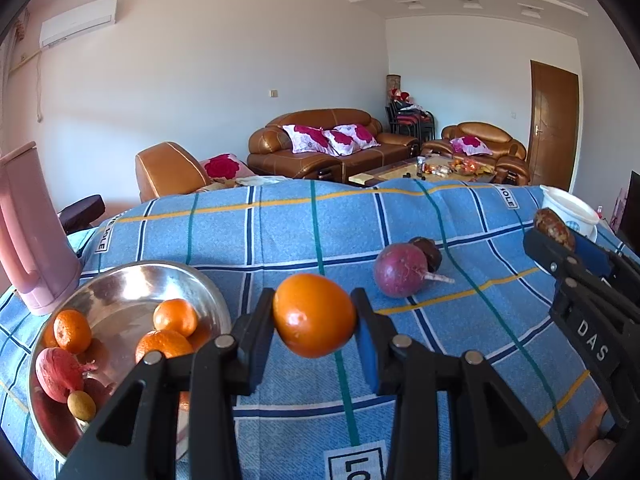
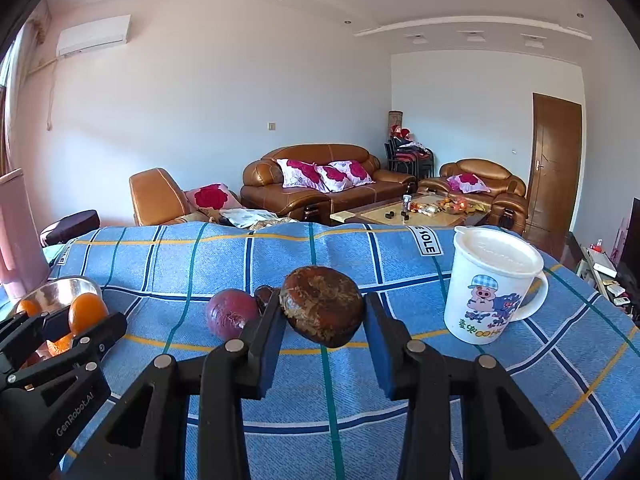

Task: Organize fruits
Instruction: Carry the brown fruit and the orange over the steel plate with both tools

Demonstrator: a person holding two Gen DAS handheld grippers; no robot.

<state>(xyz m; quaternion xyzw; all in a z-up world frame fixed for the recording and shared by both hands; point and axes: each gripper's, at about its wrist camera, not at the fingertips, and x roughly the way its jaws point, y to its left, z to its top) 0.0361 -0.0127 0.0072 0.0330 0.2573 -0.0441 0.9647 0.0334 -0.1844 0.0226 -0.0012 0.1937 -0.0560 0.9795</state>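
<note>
My left gripper (image 1: 314, 320) is shut on an orange (image 1: 314, 315), held above the blue checked cloth just right of a steel bowl (image 1: 120, 284). The bowl holds several small oranges (image 1: 175, 317), a reddish fruit (image 1: 58, 374) and a small yellowish one (image 1: 81, 405). My right gripper (image 2: 323, 316) is shut on a brown mottled fruit (image 2: 322, 305); it also shows at the right of the left wrist view as the brown fruit (image 1: 554, 227). A purple round fruit (image 1: 401, 270) lies on the cloth with a dark fruit (image 1: 430, 251) behind it, between the two grippers.
A pink jug (image 1: 32, 232) stands left of the bowl. A white lidded cartoon mug (image 2: 490, 284) stands on the cloth at the right. The blue checked cloth (image 1: 280, 240) covers the table. Brown sofas (image 1: 328, 144) and a coffee table lie beyond its far edge.
</note>
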